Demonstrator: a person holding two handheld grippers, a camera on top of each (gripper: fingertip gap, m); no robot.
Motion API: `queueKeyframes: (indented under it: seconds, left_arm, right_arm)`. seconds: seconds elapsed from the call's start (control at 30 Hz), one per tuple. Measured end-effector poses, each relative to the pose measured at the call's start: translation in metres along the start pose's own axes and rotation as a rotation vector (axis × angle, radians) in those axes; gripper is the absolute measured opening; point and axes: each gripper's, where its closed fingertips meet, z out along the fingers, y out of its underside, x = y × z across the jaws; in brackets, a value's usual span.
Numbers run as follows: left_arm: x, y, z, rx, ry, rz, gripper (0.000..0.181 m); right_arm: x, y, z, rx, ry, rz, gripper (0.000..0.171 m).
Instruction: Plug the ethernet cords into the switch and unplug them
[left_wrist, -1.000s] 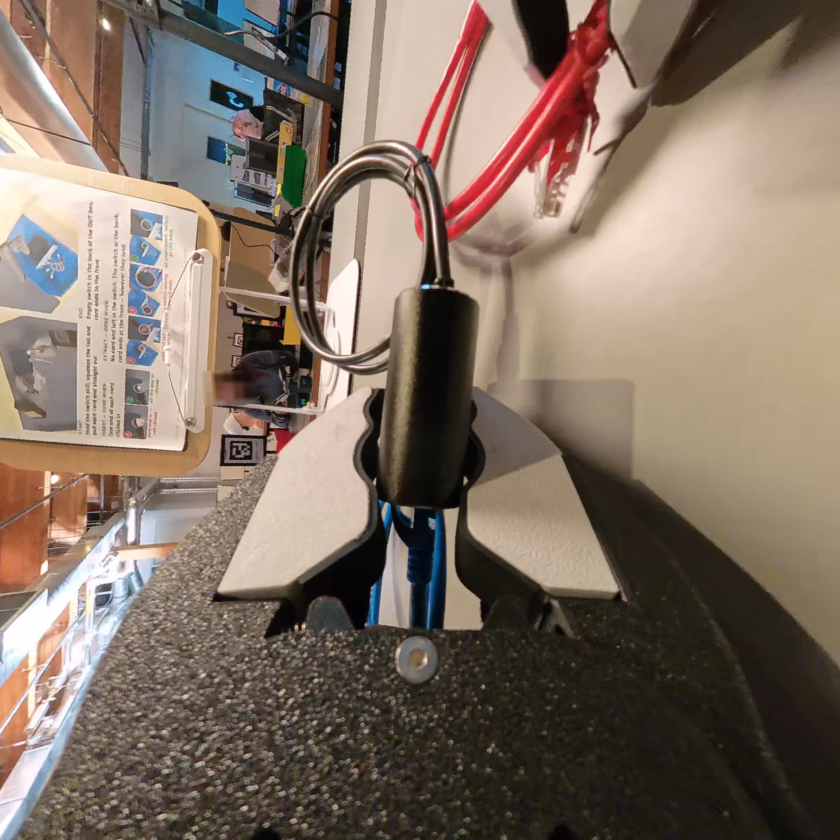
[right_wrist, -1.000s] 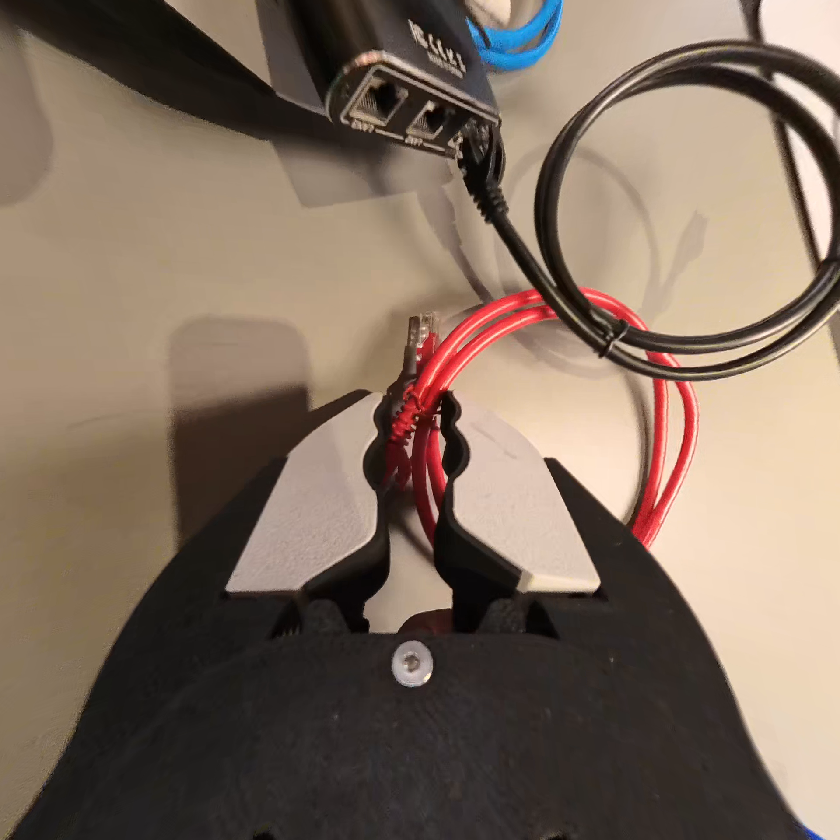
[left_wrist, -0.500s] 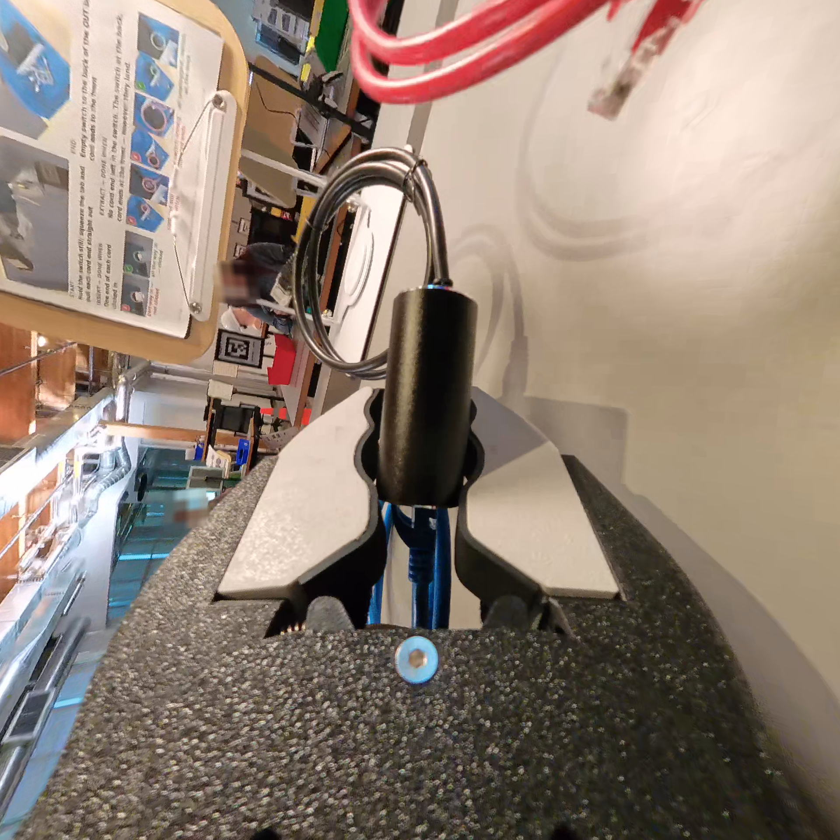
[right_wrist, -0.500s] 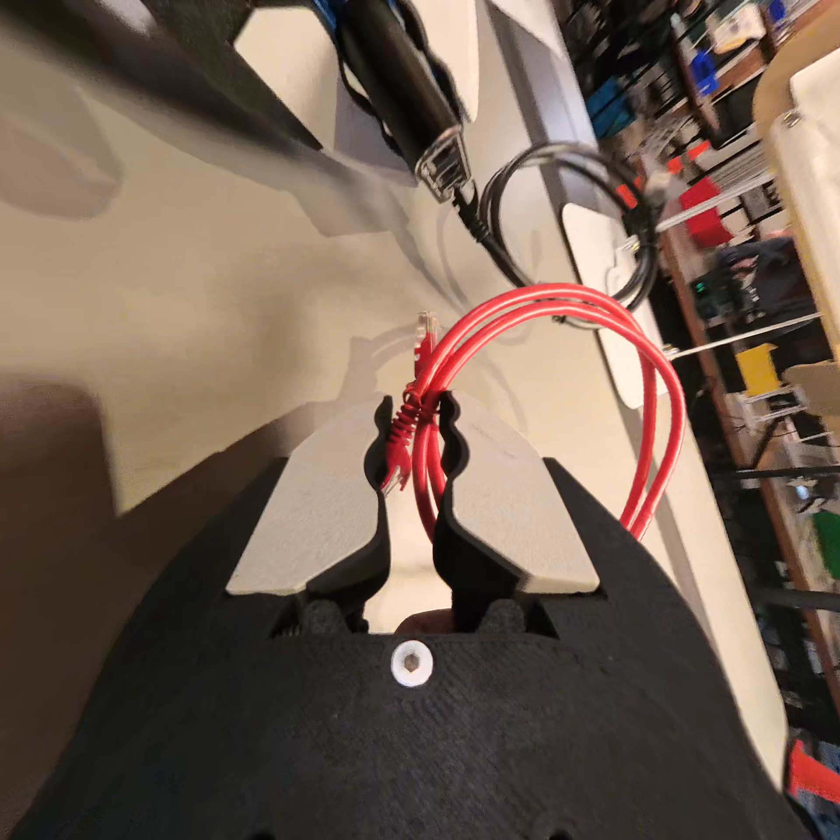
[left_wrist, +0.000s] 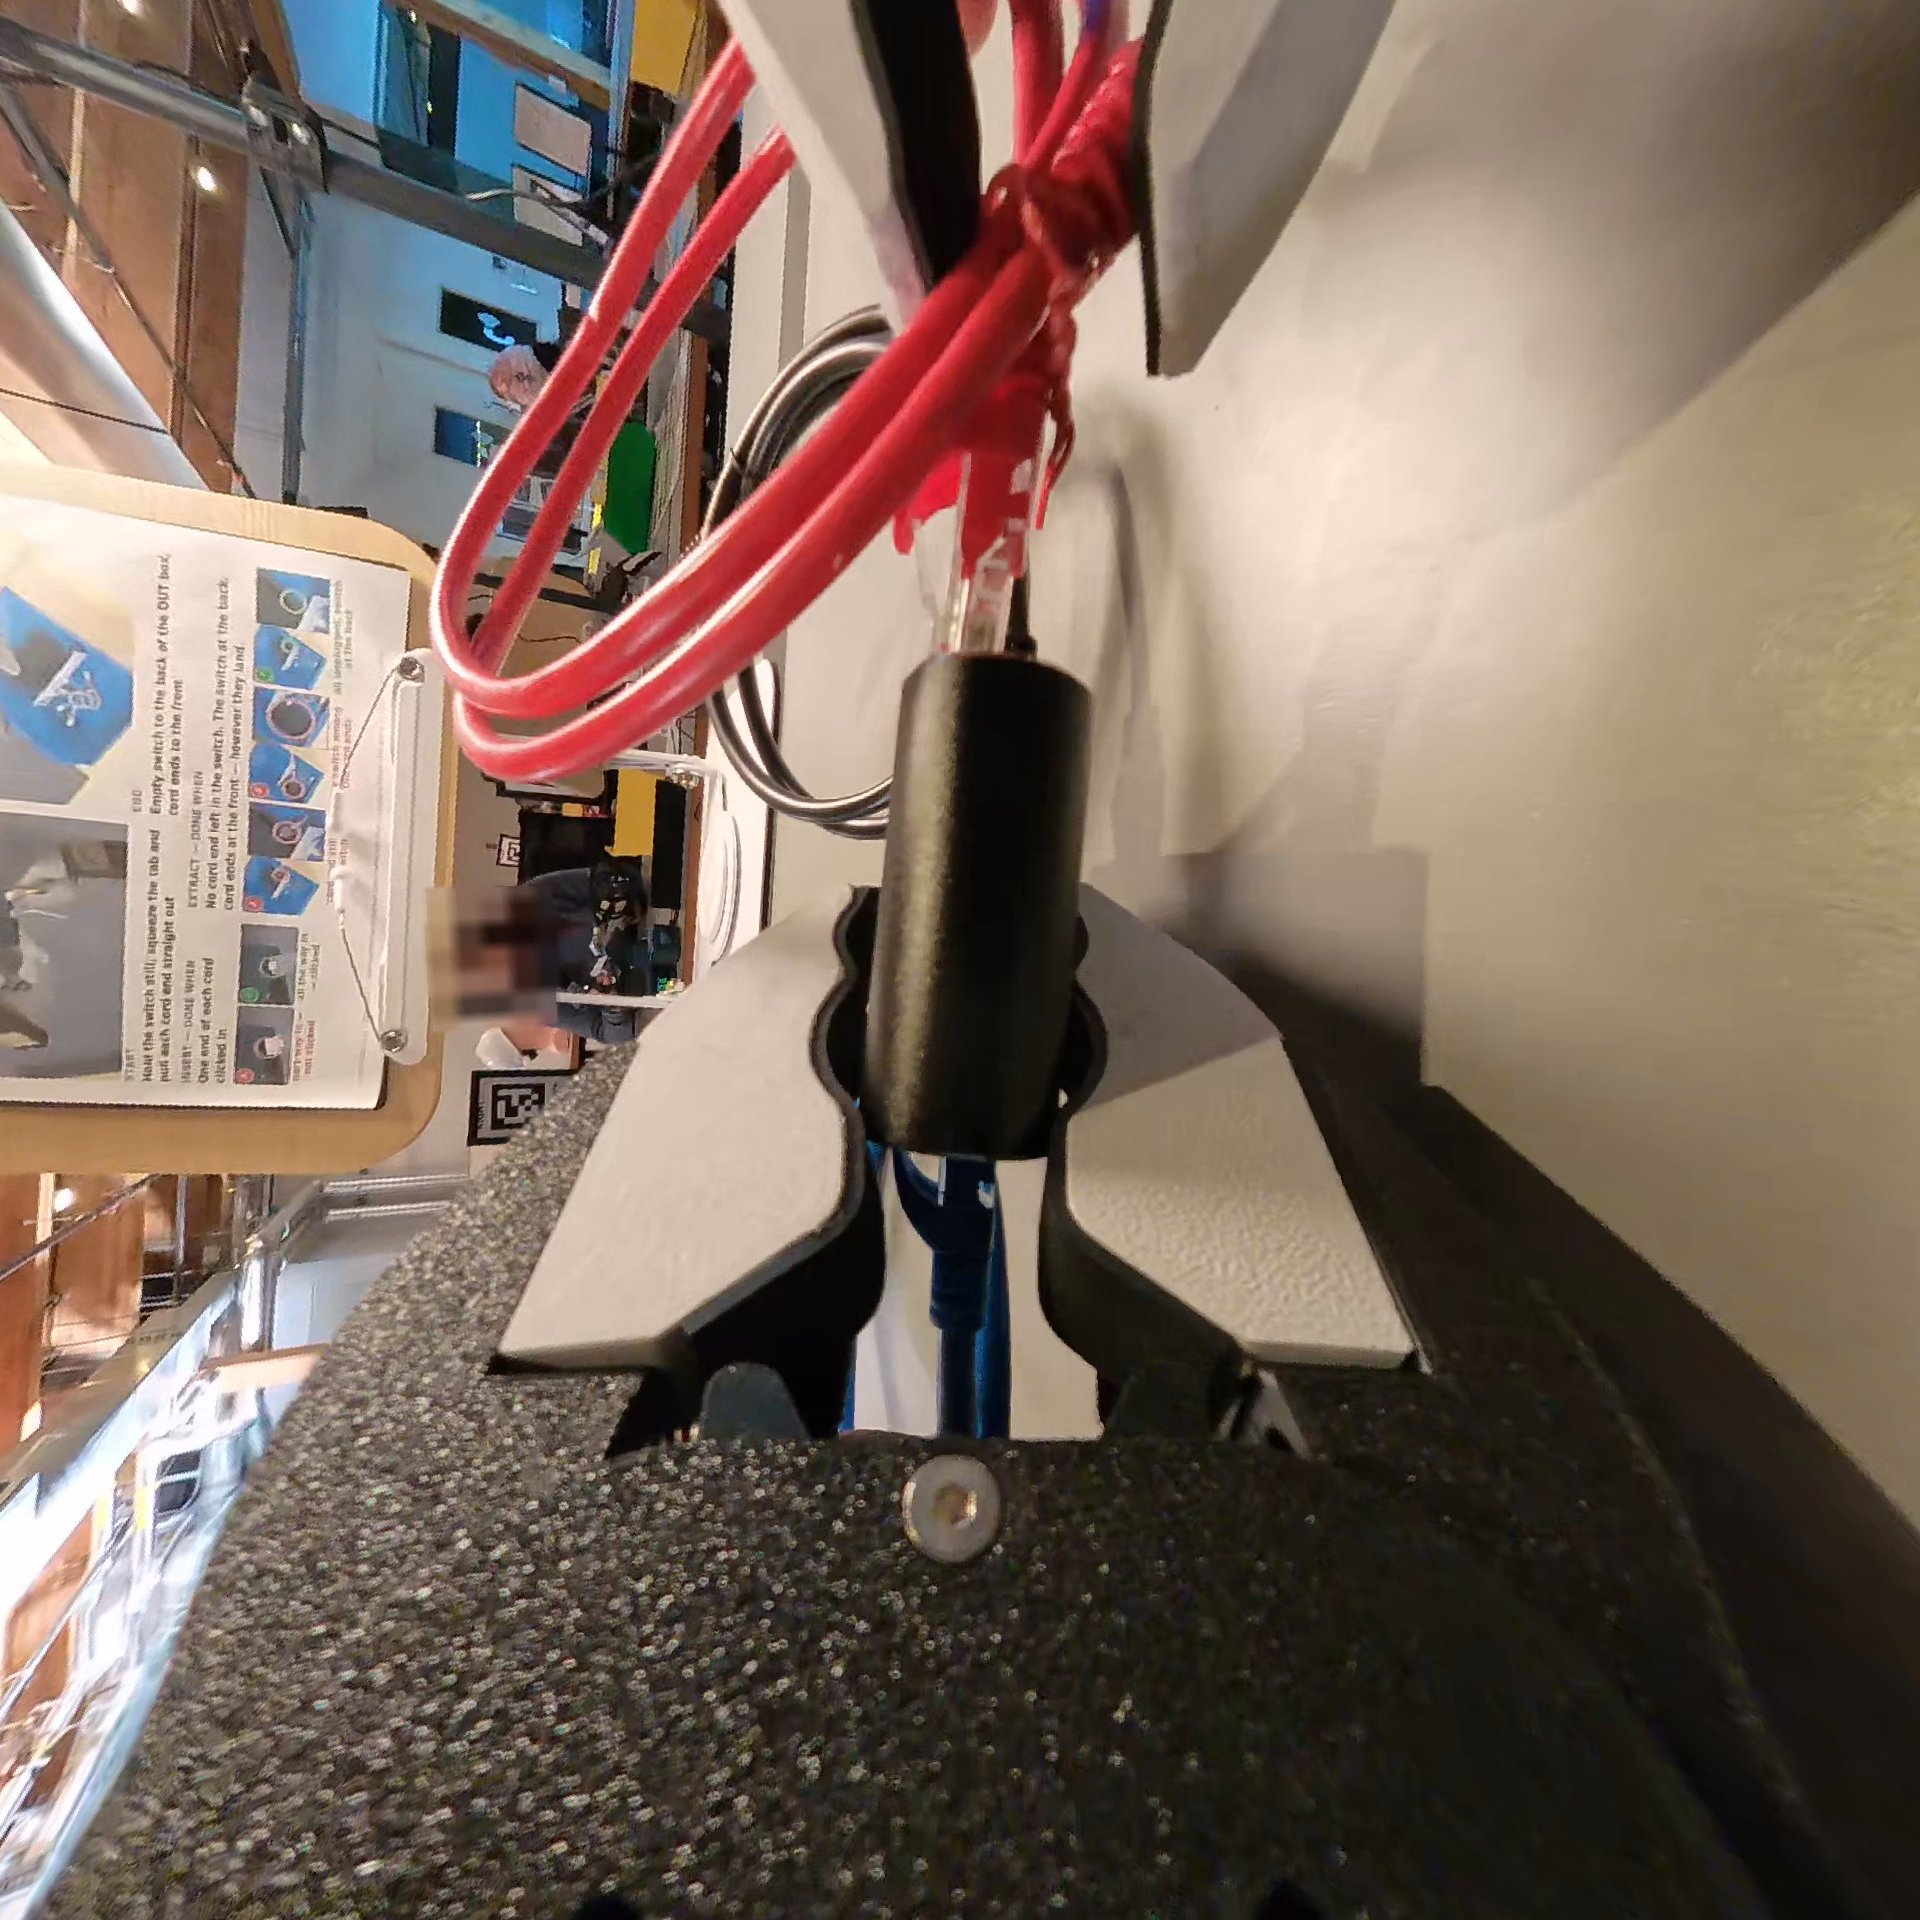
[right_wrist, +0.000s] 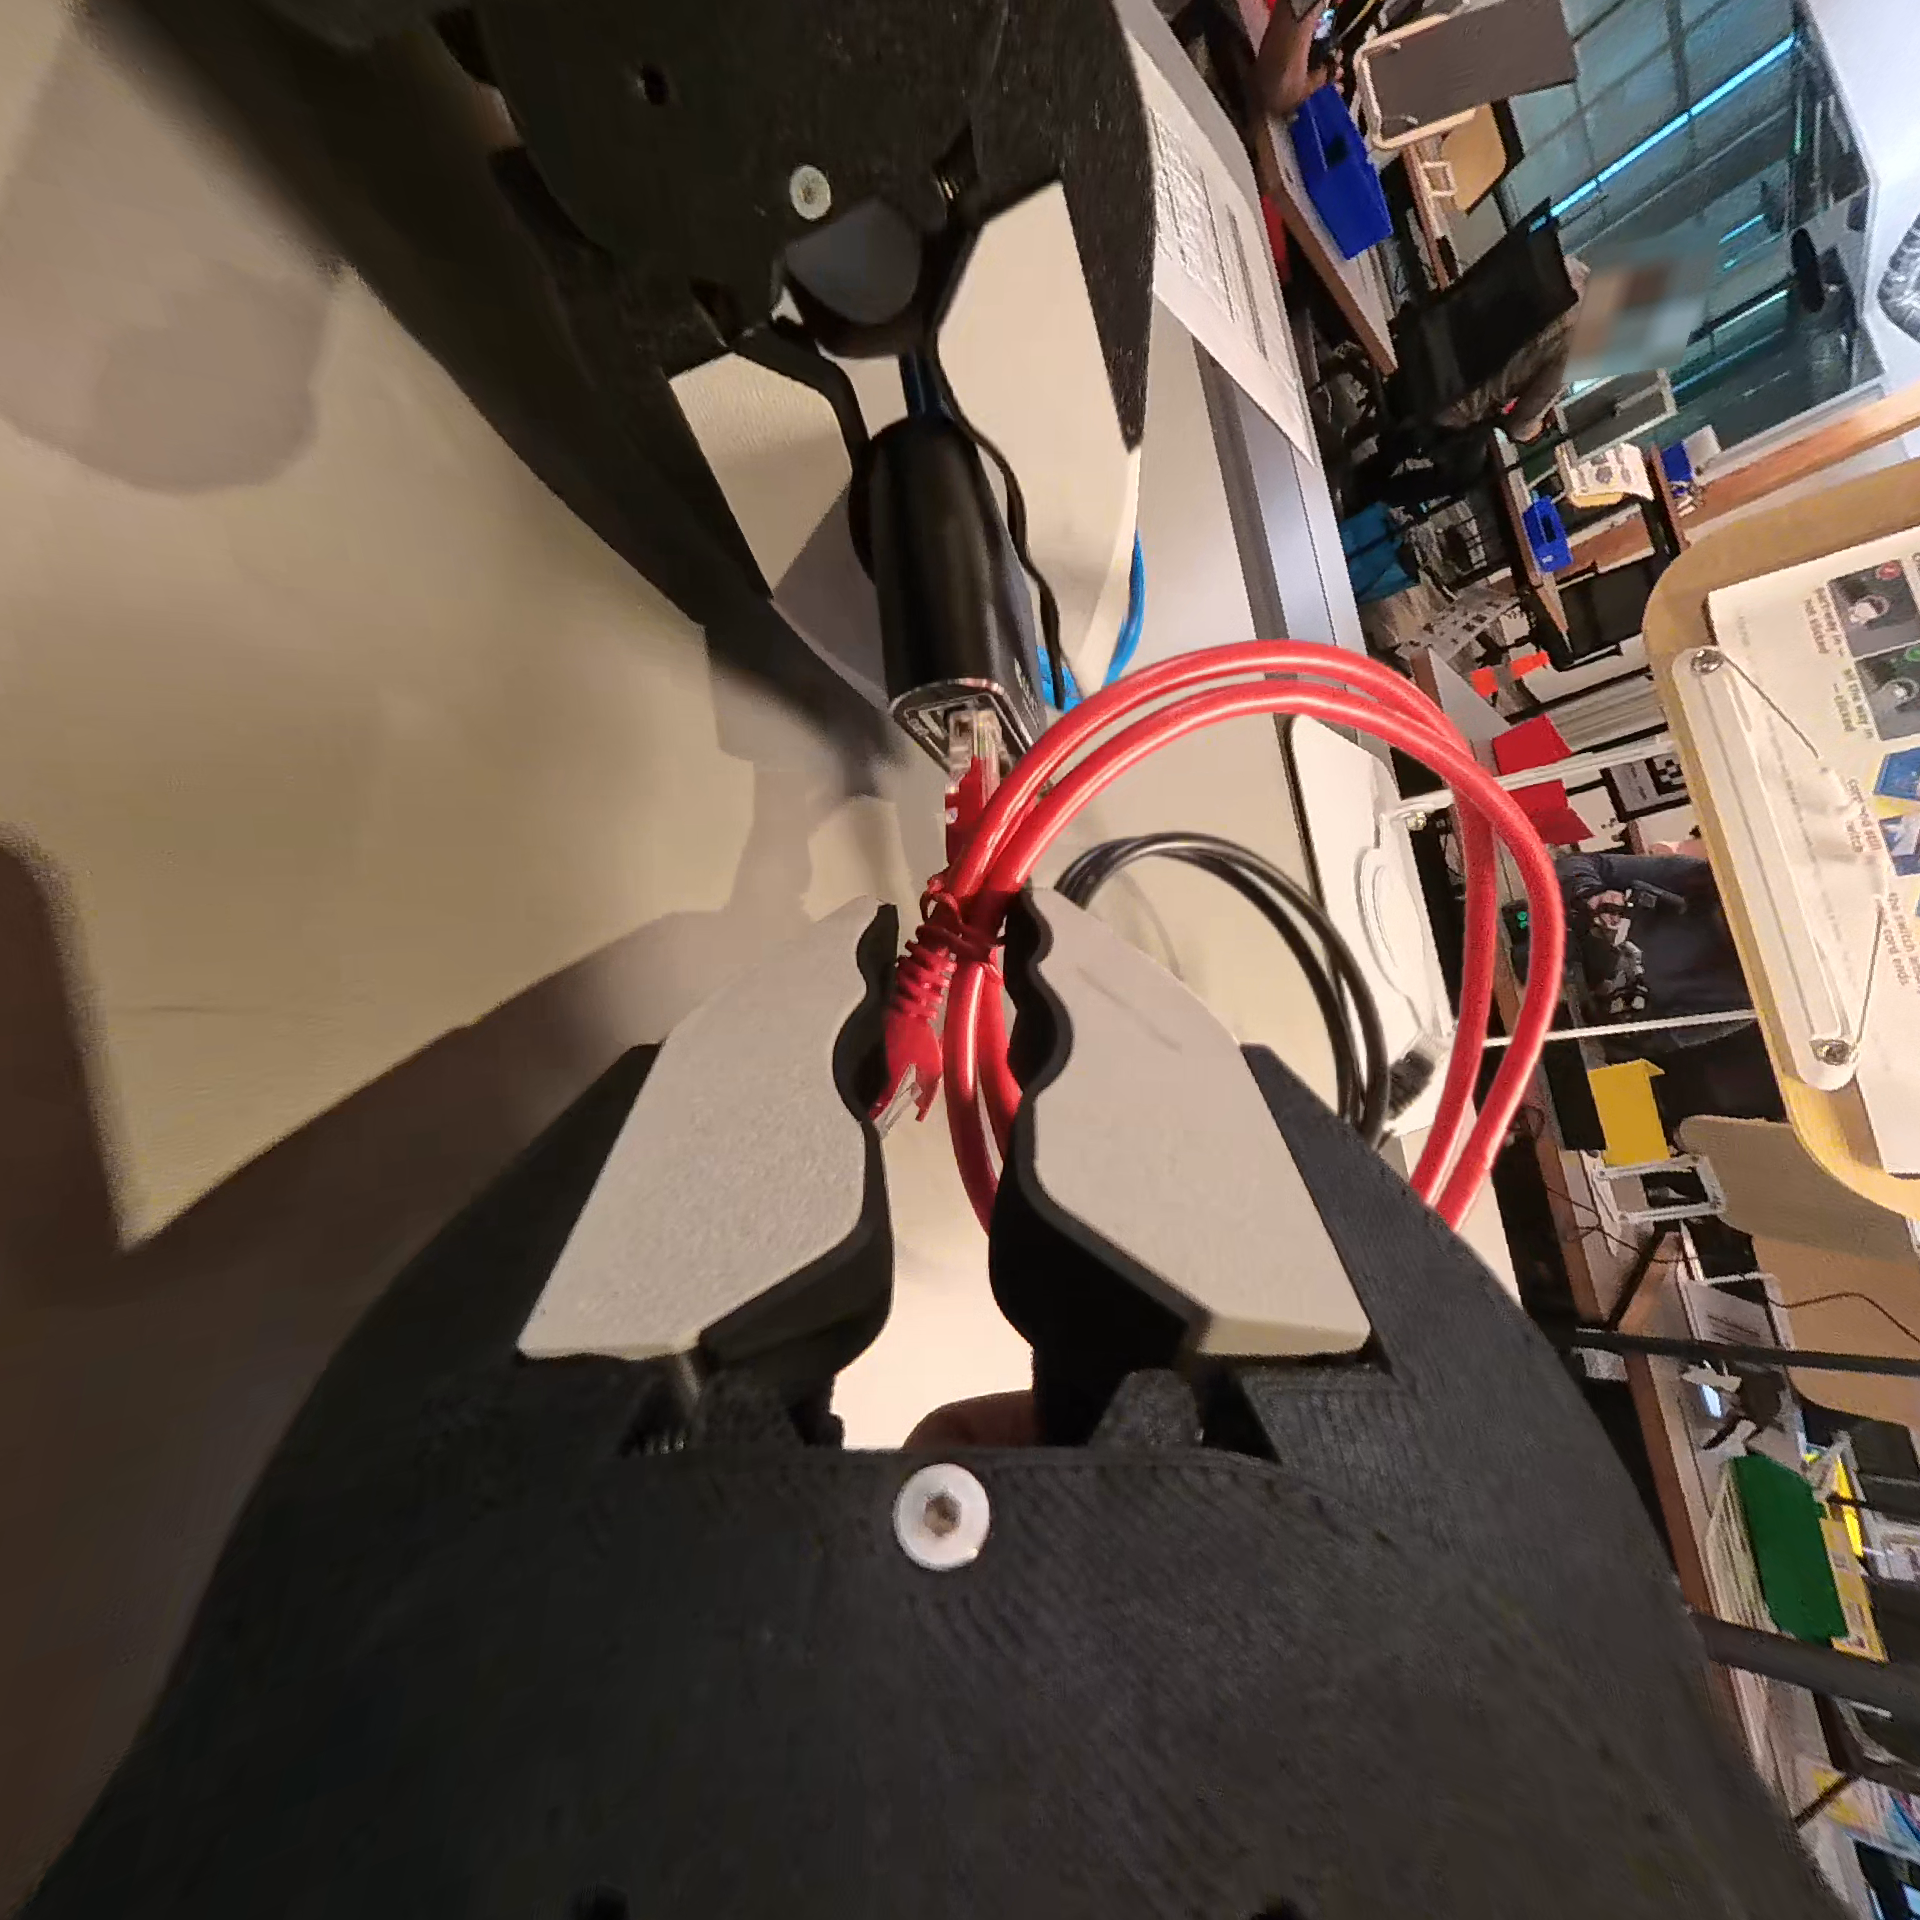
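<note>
At the far left of the left wrist view a clipboard (left_wrist: 208, 810) with a printed sheet hangs in the background, well apart from everything held. Nearer the middle, the red ethernet cord (left_wrist: 665, 582) loops out to the left of the left gripper (left_wrist: 961, 1039), whose jaws are clamped on the black switch (left_wrist: 977, 894); the switch stands straight out ahead of the fingers. Behind it, between the finger bases, a blue cord (left_wrist: 961, 1236) runs back toward the gripper body. A coiled black cable (left_wrist: 769, 748) hangs just left of the switch's far end. The clear plug (left_wrist: 982, 592) of the red cord meets the switch's front face (how deep it sits cannot be told).

In the right wrist view, the right gripper (right_wrist: 951, 997) pinches the red cord's bundled, tied part between its fingers, with the loose second plug (right_wrist: 899, 1101) lying by the left finger. Ahead, the leading plug touches the switch's port face, and the loop arcs to the right over the pale table (right_wrist: 312, 727).
</note>
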Motion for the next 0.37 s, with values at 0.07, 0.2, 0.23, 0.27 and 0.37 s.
queueKeyframes:
  seconds: [0.07,0.2,0.23,0.27,0.37]
  left_arm:
    - [0.0001,-0.0015,-0.0002,0.014,0.0,-0.005,0.032]
    - [-0.0006,-0.0053,-0.0015,0.051,0.001,-0.029,0.032]
    - [-0.0005,-0.0067,-0.0019,0.065,0.005,-0.034,0.032]
    - [-0.0003,-0.0077,-0.0024,0.076,0.007,-0.033,0.032]
    - [-0.0003,-0.0088,-0.003,0.094,0.01,-0.042,0.032]
  right_arm:
    - [-0.0009,-0.002,-0.0006,0.001,0.001,-0.014,0.02]
    - [-0.0018,-0.0023,-0.0016,-0.016,0.012,-0.063,0.02]
    - [-0.0018,-0.0033,-0.0022,-0.012,0.013,-0.068,0.02]
    - [-0.0018,-0.004,-0.0028,-0.009,0.012,-0.068,0.02]
    - [-0.0018,-0.0058,-0.0037,-0.001,0.013,-0.069,0.02]
